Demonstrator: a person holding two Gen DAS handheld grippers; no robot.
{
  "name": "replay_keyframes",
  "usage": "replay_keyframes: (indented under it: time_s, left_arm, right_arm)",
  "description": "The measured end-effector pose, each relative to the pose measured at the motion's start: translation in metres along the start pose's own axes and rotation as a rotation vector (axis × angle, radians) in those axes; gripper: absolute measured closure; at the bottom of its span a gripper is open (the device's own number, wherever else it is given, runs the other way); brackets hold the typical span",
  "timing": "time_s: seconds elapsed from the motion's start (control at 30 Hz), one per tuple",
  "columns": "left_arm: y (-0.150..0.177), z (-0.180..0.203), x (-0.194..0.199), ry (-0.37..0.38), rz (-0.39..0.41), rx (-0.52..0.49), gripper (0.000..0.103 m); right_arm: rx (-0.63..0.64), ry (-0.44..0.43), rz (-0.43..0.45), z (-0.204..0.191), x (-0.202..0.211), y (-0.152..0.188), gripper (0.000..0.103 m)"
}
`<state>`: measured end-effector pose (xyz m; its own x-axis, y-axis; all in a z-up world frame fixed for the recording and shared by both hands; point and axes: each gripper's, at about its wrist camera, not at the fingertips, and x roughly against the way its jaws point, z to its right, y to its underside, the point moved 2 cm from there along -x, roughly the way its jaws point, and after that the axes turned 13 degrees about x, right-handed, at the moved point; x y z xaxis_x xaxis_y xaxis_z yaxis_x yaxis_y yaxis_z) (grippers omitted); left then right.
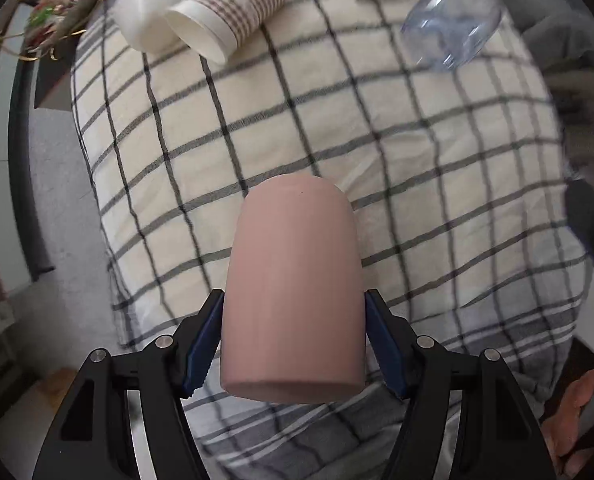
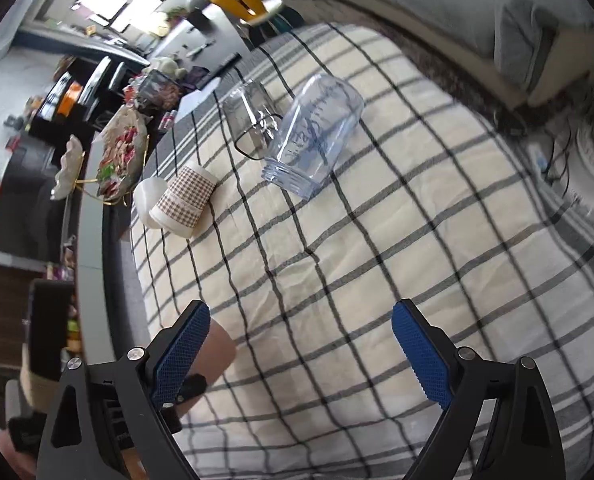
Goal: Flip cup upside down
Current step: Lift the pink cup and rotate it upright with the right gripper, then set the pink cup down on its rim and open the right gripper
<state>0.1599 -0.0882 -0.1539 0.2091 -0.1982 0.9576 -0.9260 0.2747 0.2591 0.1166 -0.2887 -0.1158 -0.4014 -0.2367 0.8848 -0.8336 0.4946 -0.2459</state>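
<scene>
Now mid-flip: left gripper [image 1: 293, 344] pads clamp the pink cup [image 1: 293, 288] above the checked cloth [image 1: 417, 184], closed end pointing away; right gripper [image 2: 301, 352] wide & empty; next prob. finish rotating, set rim down w/o slipping.

No legible txt anywhere.
</scene>
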Motion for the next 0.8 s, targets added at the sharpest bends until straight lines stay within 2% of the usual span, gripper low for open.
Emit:
replay_keyframes:
  time_s: [0.1,0.33,0.43,0.63,0.73,0.8]
  left_arm:
    - [-0.021,0.004,-0.01,-0.067,-0.1,-0.024,0.036]
    - [-0.065,0.021,-0.012,-0.158,-0.195,-0.129,0.036]
    - [-0.075,0.028,-0.018,-0.175,-0.23,-0.165,0.036]
    - [-0.087,0.03,-0.031,-0.175,-0.265,-0.165,0.034]
    - [-0.087,0.03,-0.029,-0.172,-0.249,-0.168,0.023]
    - [-0.083,0.03,-0.025,-0.173,-0.229,-0.166,0.007]
  right_arm:
    - [-0.048,-0.035,-0.042,0.004,-0.013,-0.014,0.01]
    - [-0.115,-0.084,-0.098,0.01,-0.043,-0.047,0.01]
    - [-0.138,-0.094,-0.116,0.014,-0.057,-0.056,0.01]
    - [-0.158,-0.097,-0.126,0.018,-0.066,-0.059,0.01]
    - [-0.156,-0.096,-0.117,0.018,-0.066,-0.059,0.01]
    - [-0.155,-0.095,-0.107,0.018,-0.062,-0.058,0.01]
